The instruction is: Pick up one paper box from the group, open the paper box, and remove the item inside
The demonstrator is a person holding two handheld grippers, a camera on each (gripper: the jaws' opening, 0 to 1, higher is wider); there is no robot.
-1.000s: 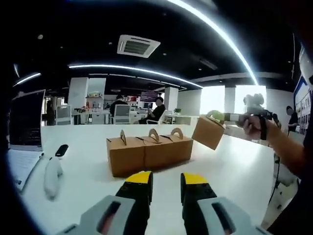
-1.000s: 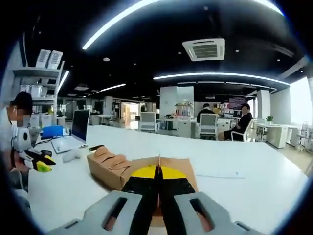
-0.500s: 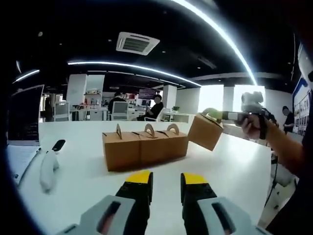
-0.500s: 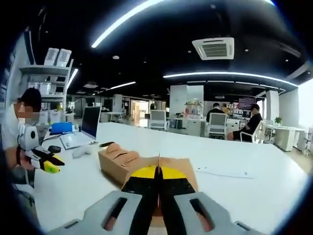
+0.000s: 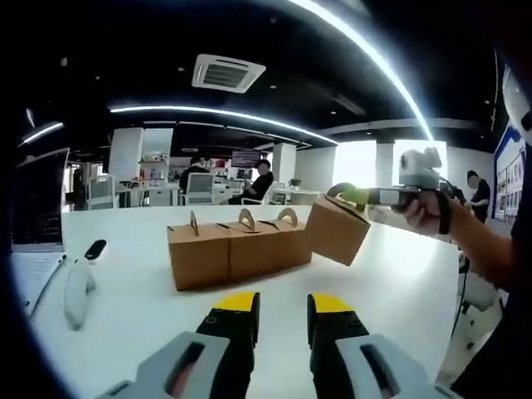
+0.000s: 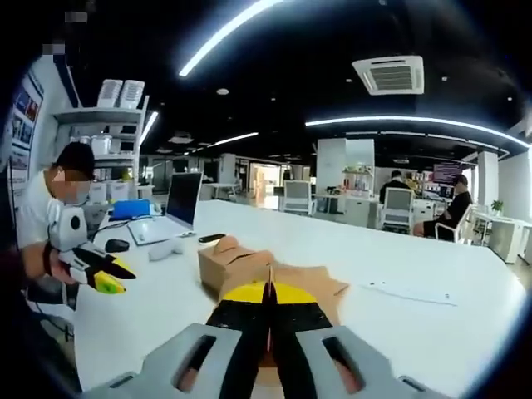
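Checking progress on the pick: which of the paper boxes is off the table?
The tilted paper box right of the row, held up by its handle in the right claw. The other three boxes sit side by side on the white table.

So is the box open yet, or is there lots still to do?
Not open yet. Done: one paper box is lifted off the white table, away from the row of three boxes. In hand: the right hand-held gripper is shut on its handle. Left: the left hand-held gripper is open and empty; opening the box and taking the item out remain.
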